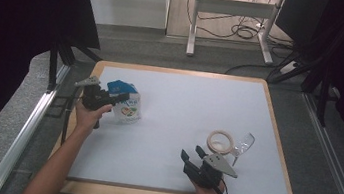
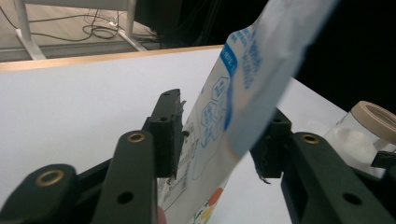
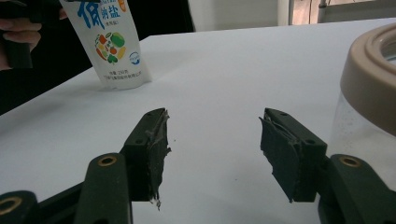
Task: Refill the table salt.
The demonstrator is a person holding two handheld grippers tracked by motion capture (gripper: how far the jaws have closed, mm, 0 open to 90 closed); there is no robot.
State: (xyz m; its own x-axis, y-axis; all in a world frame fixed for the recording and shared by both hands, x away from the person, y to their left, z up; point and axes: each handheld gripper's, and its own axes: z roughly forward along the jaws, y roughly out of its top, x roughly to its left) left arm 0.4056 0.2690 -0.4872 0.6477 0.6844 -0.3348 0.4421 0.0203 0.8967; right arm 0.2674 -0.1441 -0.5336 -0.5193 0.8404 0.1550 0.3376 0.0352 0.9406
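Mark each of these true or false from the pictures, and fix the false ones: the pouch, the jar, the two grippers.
1. The left gripper has the pouch between its jaws. True.
2. The right gripper is shut on the jar. False: its jaws are open with nothing between them, and the jar stands beside it.
3. The pouch lies flat on the table. False: it stands upright, its base on the white surface.
4. The jar is clear with a beige rim. True.
5. The jar stands on the person's left side of the table. False: it is on the right side.
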